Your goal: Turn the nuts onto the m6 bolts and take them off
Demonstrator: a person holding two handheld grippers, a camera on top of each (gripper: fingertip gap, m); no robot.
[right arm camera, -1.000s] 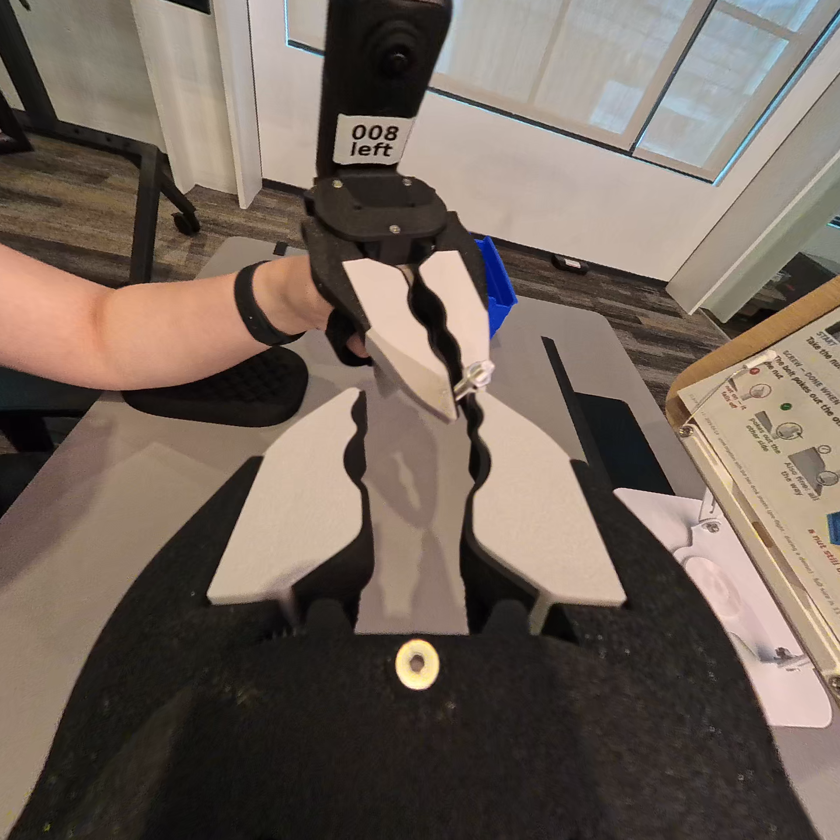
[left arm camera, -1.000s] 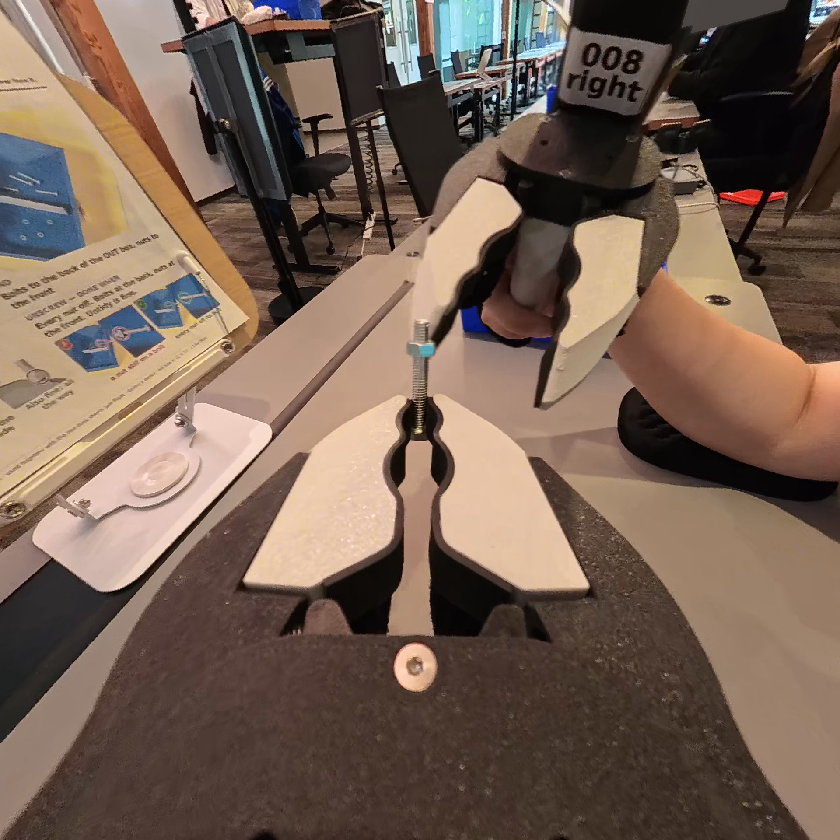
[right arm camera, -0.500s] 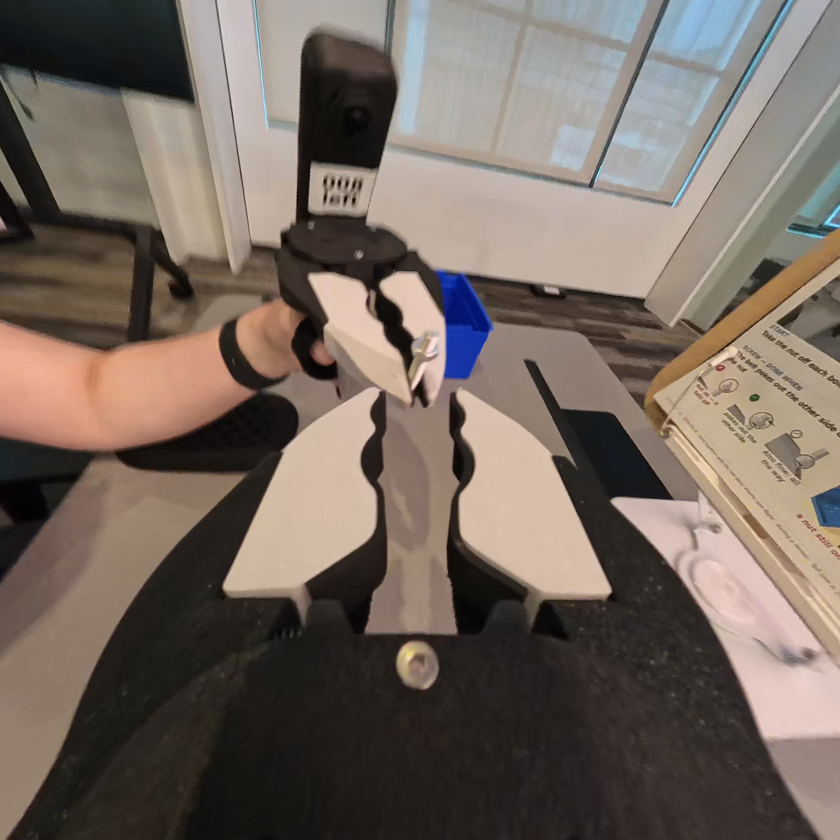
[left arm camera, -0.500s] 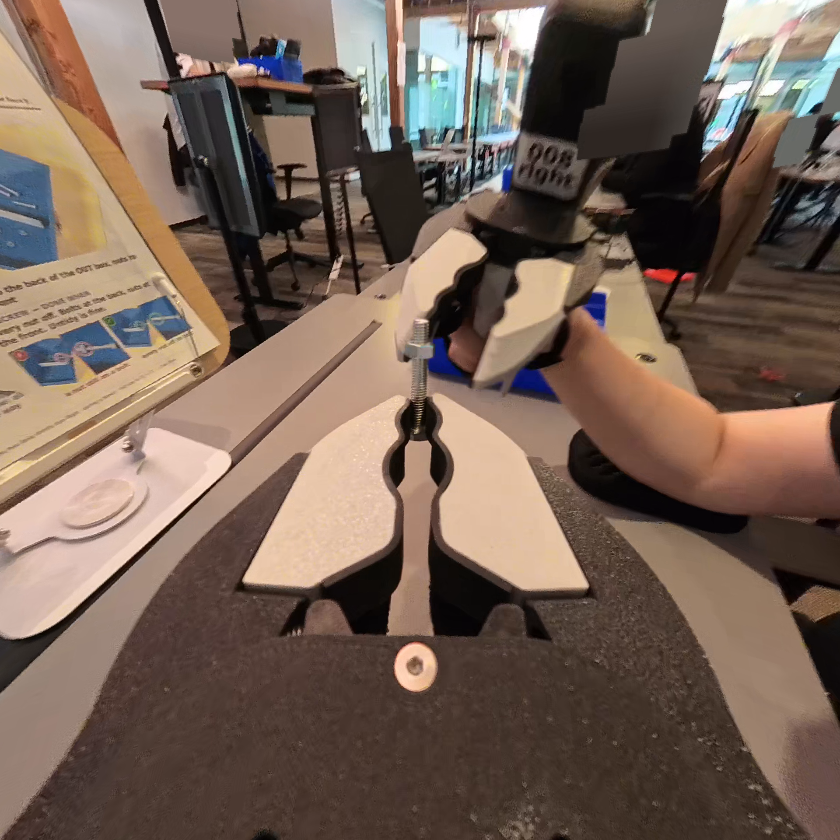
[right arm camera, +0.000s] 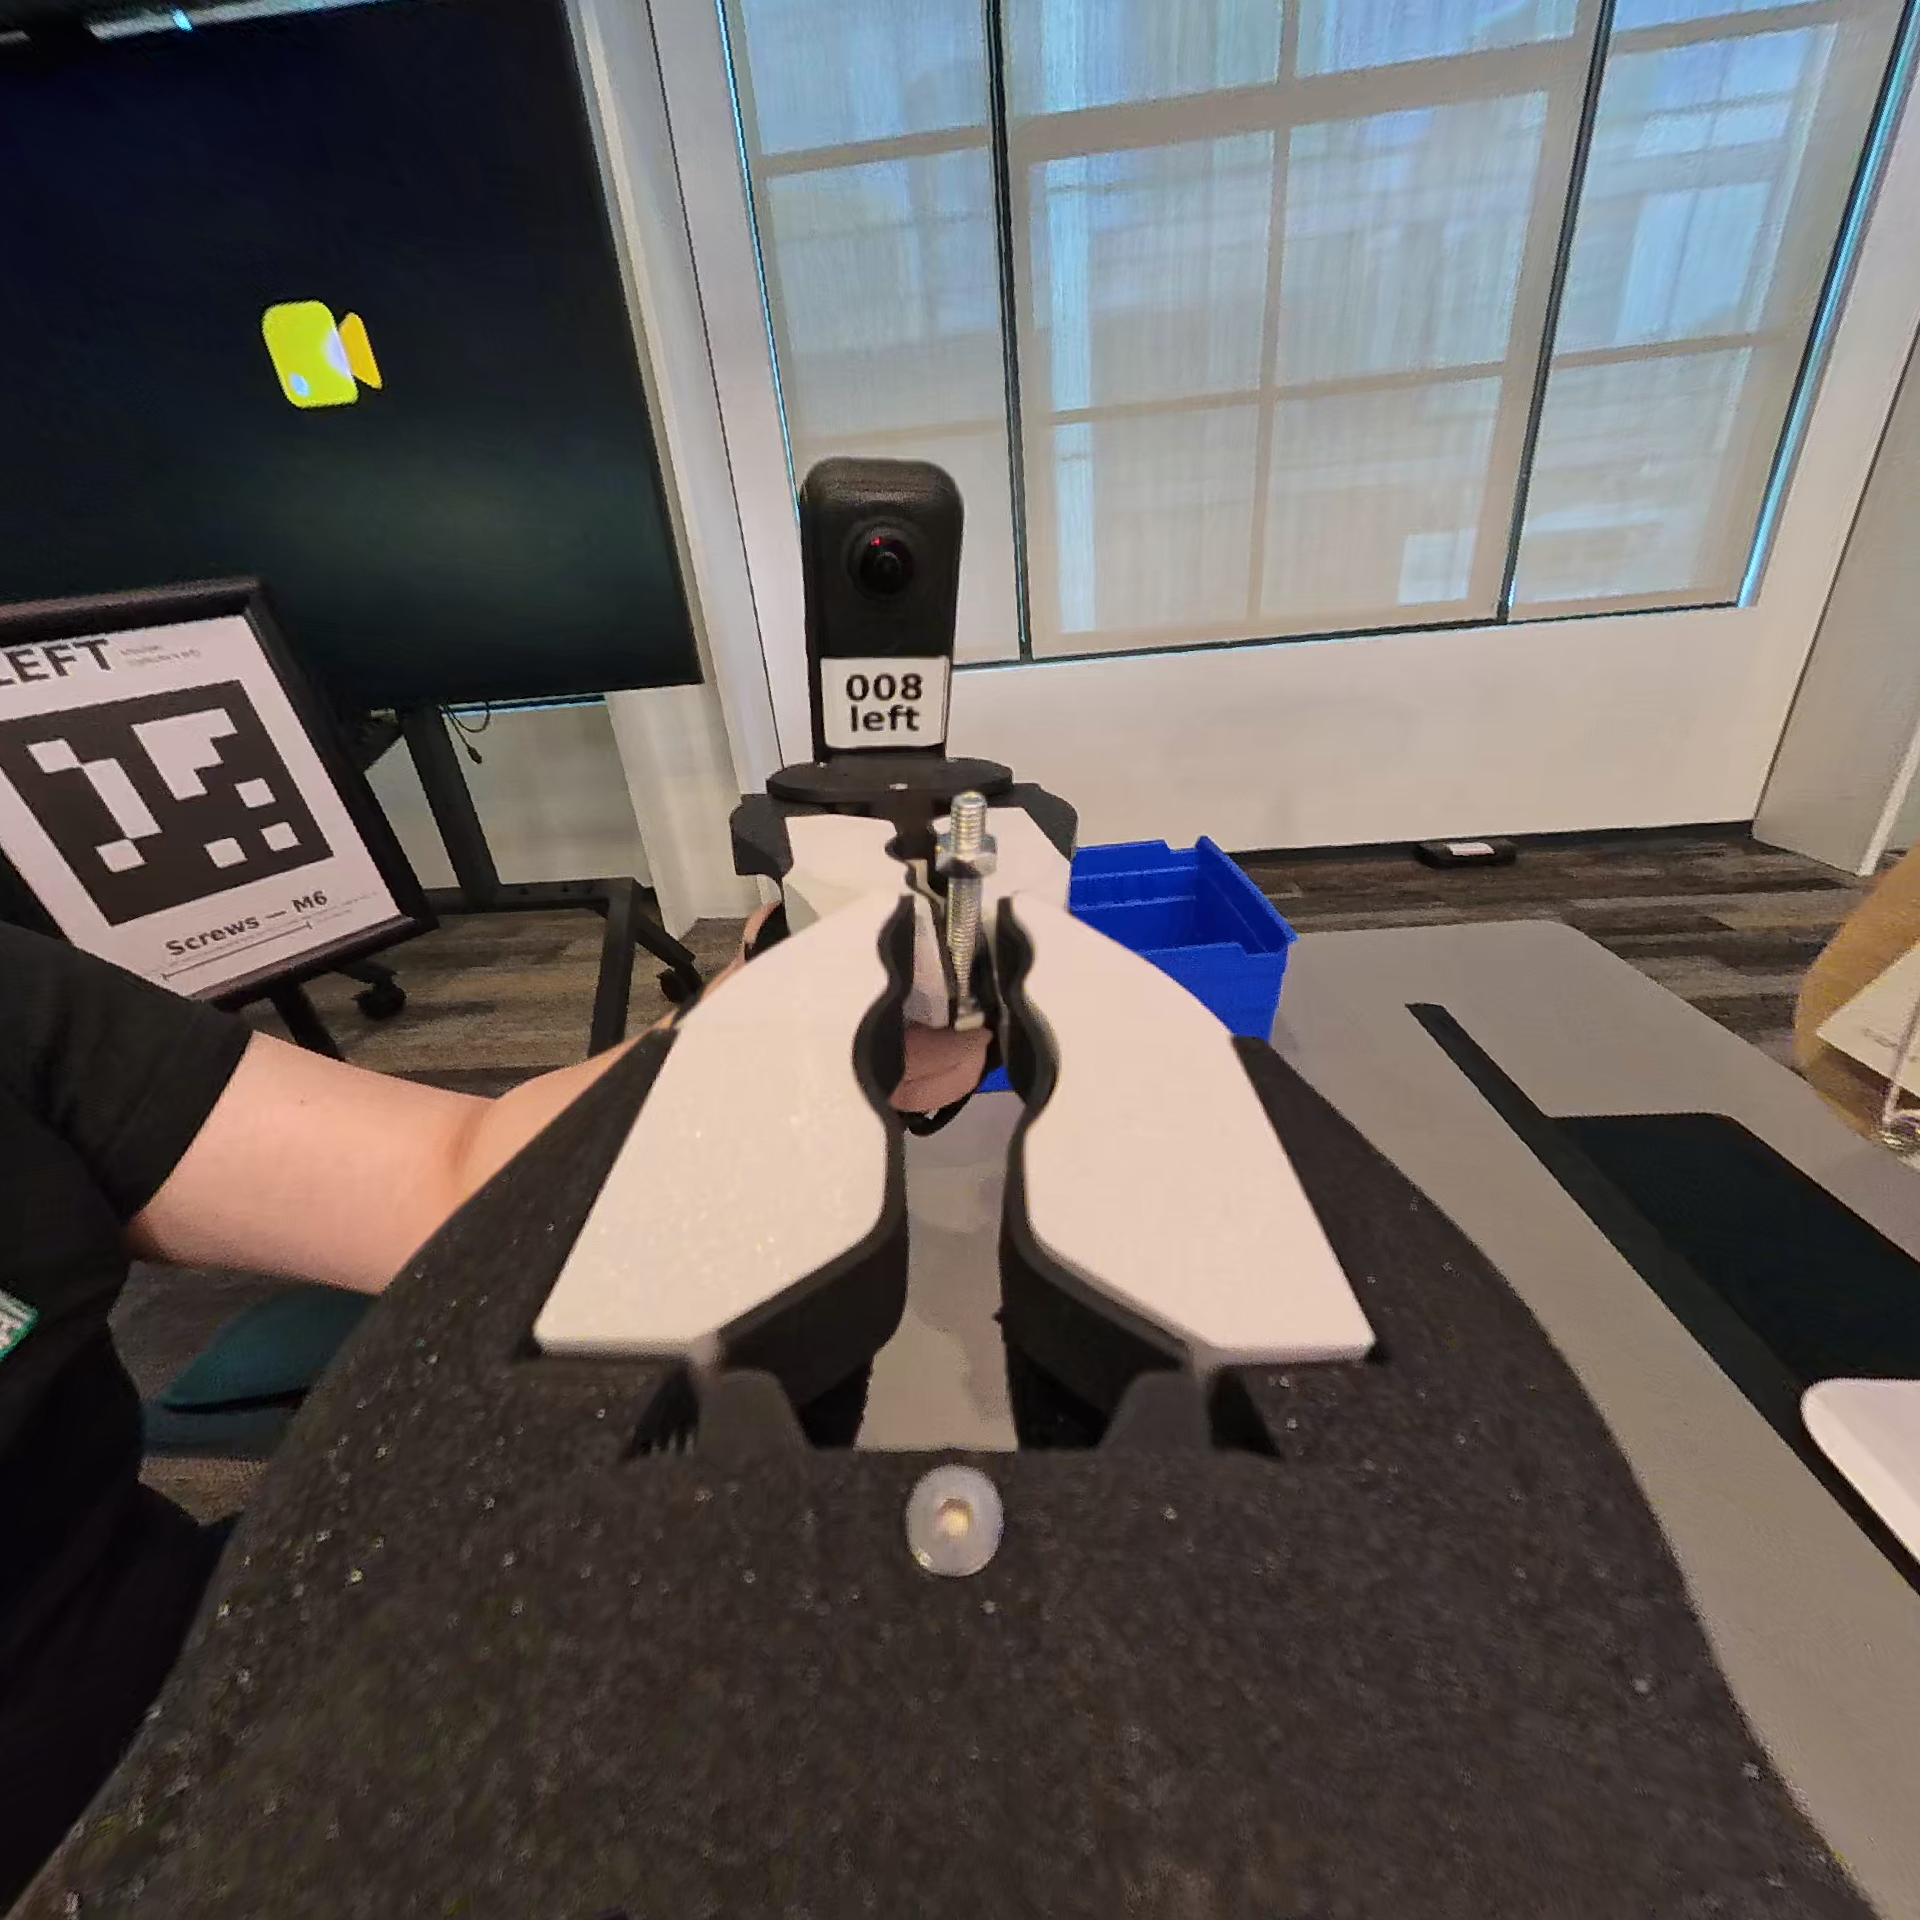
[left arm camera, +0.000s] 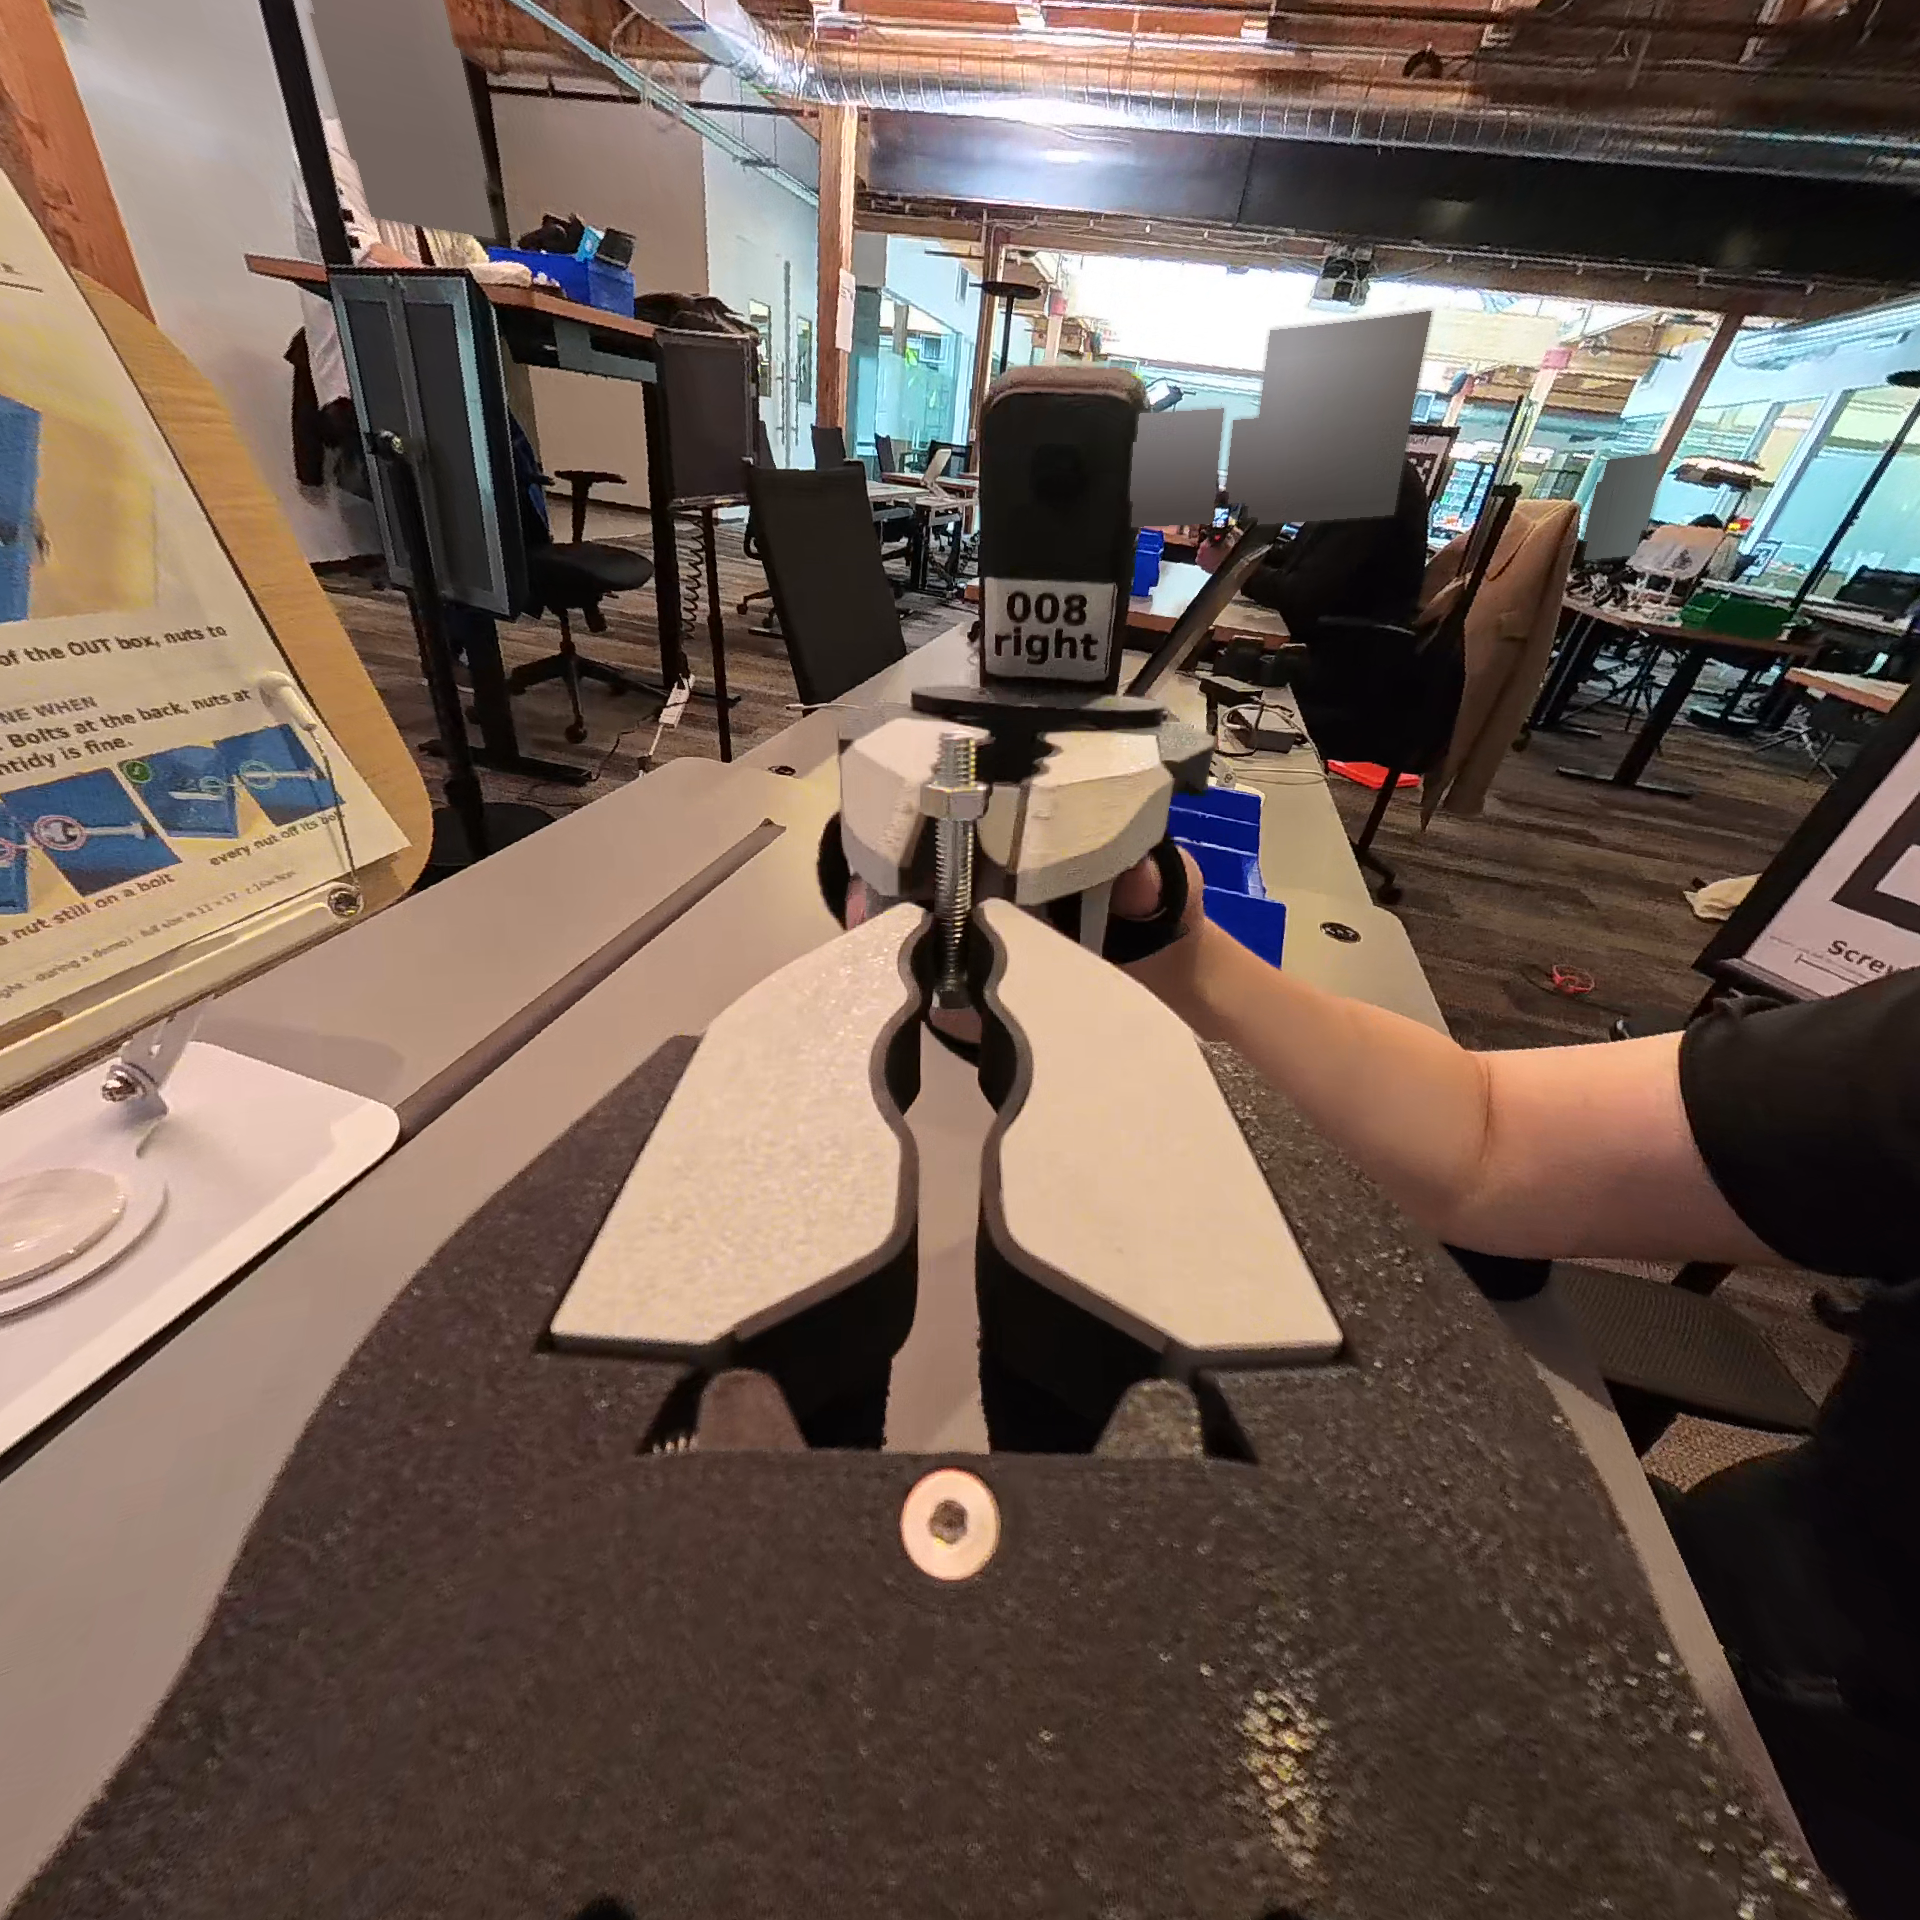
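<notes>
My left gripper (left arm camera: 951,935) is shut on the head end of a silver M6 bolt (left arm camera: 954,883) and holds it upright above the grey table (left arm camera: 623,935). A silver nut (left arm camera: 956,802) sits on the thread near the bolt's top. My right gripper (right arm camera: 954,914) faces the left one, level with it, and is empty. Its jaws stand a narrow gap apart. In the right wrist view the bolt (right arm camera: 961,935) and nut (right arm camera: 964,858) show in line with that gap. I cannot tell whether the right fingertips touch the bolt or nut.
A blue bin (left arm camera: 1226,883) stands on the table behind the grippers and also shows in the right wrist view (right arm camera: 1174,935). An instruction board (left arm camera: 156,727) on a white base plate (left arm camera: 208,1164) stands at the left. A framed marker sign (right arm camera: 166,790) stands beyond the table. The tips of both grippers are at nearly the same place.
Both grippers have lifted and levelled out to face each other. The right jaws have narrowed from wide open to a small gap. The left gripper has kept hold of the bolt.
</notes>
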